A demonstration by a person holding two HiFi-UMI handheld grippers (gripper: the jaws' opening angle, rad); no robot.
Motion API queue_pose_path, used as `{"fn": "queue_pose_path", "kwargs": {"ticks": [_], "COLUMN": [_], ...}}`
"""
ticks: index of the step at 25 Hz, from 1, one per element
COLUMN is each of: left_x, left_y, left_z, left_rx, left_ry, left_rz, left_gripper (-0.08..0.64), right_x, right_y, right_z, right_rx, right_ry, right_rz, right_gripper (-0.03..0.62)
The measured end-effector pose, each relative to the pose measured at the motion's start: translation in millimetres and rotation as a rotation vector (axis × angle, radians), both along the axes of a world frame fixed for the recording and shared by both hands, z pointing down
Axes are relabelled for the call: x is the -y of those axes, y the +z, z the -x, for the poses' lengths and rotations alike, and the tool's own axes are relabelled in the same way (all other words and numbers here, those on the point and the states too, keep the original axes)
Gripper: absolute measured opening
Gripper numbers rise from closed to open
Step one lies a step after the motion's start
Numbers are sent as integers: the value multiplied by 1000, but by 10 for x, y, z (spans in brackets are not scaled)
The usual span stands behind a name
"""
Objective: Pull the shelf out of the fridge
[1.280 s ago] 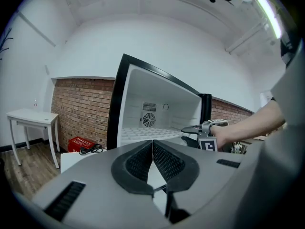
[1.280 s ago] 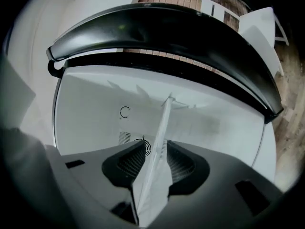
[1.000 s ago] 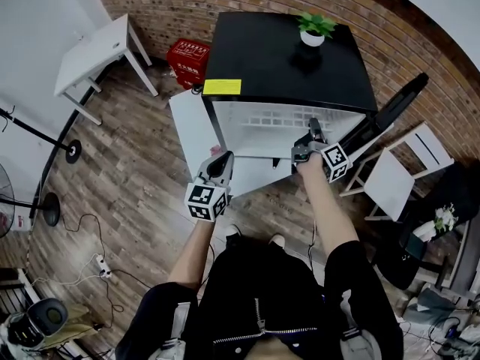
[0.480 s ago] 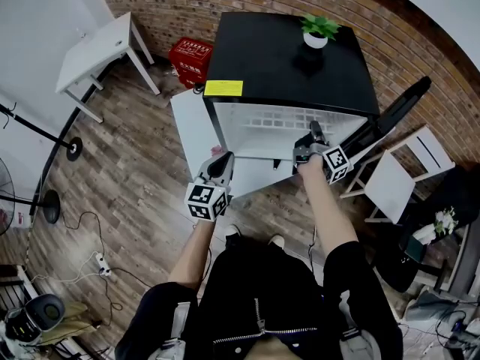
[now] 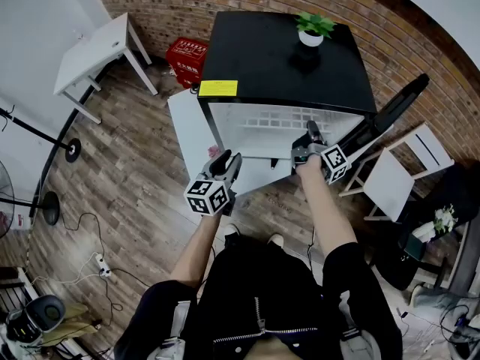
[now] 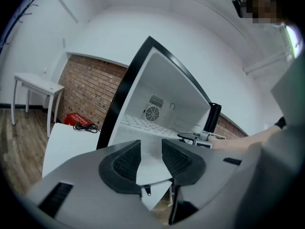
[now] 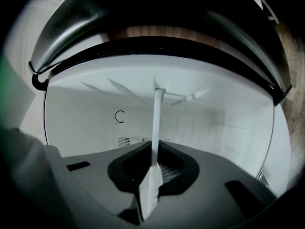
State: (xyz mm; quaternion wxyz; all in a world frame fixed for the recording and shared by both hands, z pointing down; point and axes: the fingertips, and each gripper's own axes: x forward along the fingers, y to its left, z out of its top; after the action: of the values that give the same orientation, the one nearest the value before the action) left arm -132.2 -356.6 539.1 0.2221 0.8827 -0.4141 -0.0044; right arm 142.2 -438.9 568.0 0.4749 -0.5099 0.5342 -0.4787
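A small black fridge [image 5: 285,58] stands with its door [image 5: 187,126] swung open to the left. Inside, a white shelf [image 5: 259,137] spans the cavity. My right gripper [image 5: 310,131] sits at the shelf's front edge on the right. In the right gripper view its jaws [image 7: 153,168] have just been closing and are shut on the thin white shelf edge [image 7: 156,128]. My left gripper [image 5: 229,158] hangs in front of the fridge's lower left corner. Its jaws [image 6: 151,156] have just been opening and grip nothing; the fridge interior [image 6: 157,104] shows beyond.
A potted plant [image 5: 311,30] stands on the fridge top. A red crate [image 5: 187,58] and a white table [image 5: 94,51] are at the back left. White folding frames [image 5: 397,178] lean at the right. A stand base [image 5: 52,201] and cables [image 5: 97,261] lie on the wooden floor.
The left gripper has rolled a little and its jaws have parted. The right gripper stays at the shelf's front edge.
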Motion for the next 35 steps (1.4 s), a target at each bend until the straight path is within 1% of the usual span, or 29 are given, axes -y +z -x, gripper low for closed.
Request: {"fn": "queue_pose_path", "kwargs": {"ticks": [3, 8, 9, 12, 14, 16, 19, 20, 26, 31, 32, 35], "left_x": [60, 226, 274, 420, 505, 586, 694, 720, 857, 844, 850, 880], "left_y": [32, 56, 55, 87, 111, 134, 194, 206, 188, 223, 229, 242], "left_z": [-30, -163, -183, -247, -297, -326, -331, -333, -348, -327, -330, -342], "left_rx": [-110, -327, -357, -397, -447, -534, -688, -721, -814, -872, -882, -911], "left_ry": [-21, -57, -65, -88, -103, -123, -156, -164, -194, -222, -227, -245], "left_rz": [66, 171, 184, 215, 247, 293, 365, 375, 380, 406, 414, 435], "left_gripper": [141, 158, 164, 170, 175, 181, 187, 189, 186, 153, 139, 66], "right_x": [-15, -18, -21, -38, -46, -60, -90, -102, -173, -370, -387, -398], "right_y": [2, 17, 13, 5, 14, 7, -1, 0, 6, 35, 39, 23], "right_z": [15, 10, 15, 25, 24, 30, 42, 45, 54, 104, 109, 106], "right_rx": [-2, 1, 2, 0, 1, 0, 5, 7, 12, 21, 23, 12], "right_ry": [-6, -13, -15, -18, -21, -24, -26, -28, -40, -41, -42, -51], "right_rz": [4, 5, 2, 1, 2, -2, -7, -6, -2, -5, -1, -2], "right_gripper": [23, 22, 23, 23, 21, 22, 23, 21, 21, 22, 23, 23]}}
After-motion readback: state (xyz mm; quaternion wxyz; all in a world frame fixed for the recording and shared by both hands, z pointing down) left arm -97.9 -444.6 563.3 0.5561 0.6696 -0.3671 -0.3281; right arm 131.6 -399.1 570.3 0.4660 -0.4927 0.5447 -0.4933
